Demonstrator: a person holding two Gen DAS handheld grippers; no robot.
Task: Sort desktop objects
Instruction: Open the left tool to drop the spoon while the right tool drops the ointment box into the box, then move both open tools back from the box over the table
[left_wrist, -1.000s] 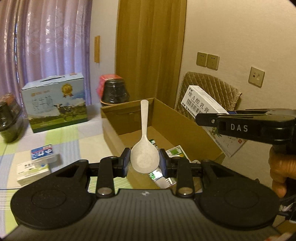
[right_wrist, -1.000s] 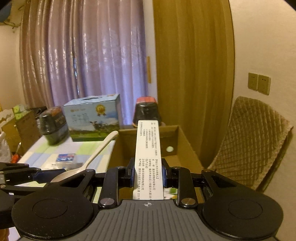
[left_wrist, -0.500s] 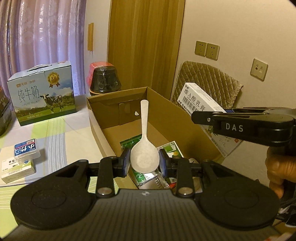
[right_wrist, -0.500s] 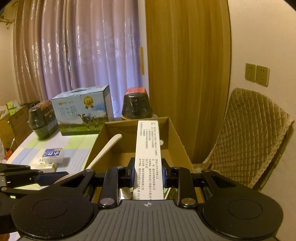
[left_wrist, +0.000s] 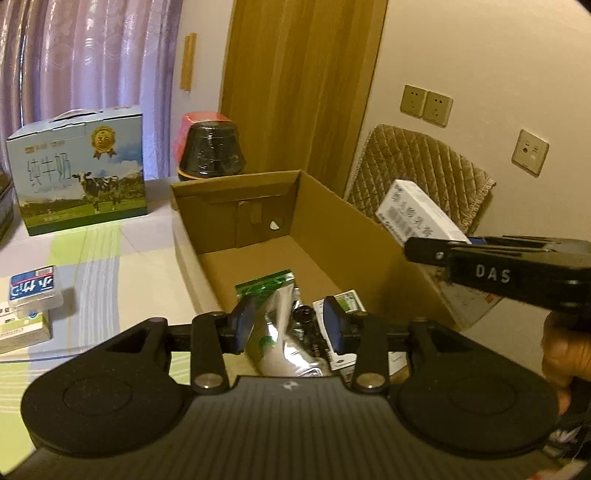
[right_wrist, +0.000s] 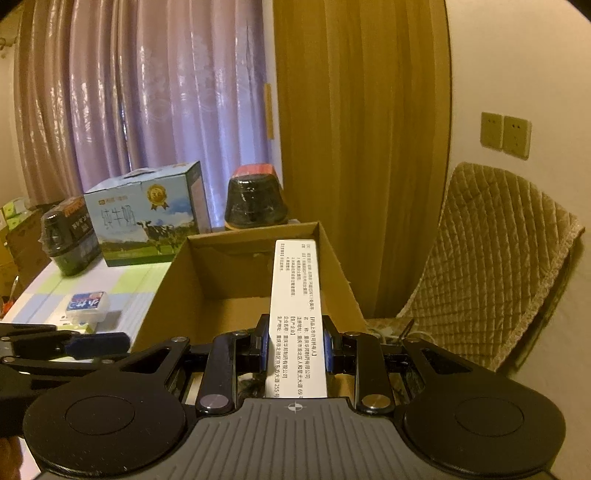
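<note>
Left gripper (left_wrist: 289, 325): fingers stood apart and empty above the near end of the cardboard box (left_wrist: 354, 236); nothing touched either pad. Judged: poised over the drop point with nothing to release.
Box contents: a silver and green foil pouch (left_wrist: 280, 332) and a small green-and-white packet (left_wrist: 343, 306) lay on the box floor directly beneath the open fingers; the far half of the floor was bare.
Right gripper (right_wrist: 294, 345): fingers were clamped on a long white medicine box (right_wrist: 298, 317), held lengthwise and pointing out over the cardboard box. Judged: carried there for deposit, not yet let go.
Desk (left_wrist: 122, 273): a small blue-labelled case (left_wrist: 33, 288) sat unsorted to the left of the cardboard box.
Far edge: a milk carton case (left_wrist: 79, 171) and a black wrapped tub (left_wrist: 210, 155) stood behind the cardboard box.
</note>
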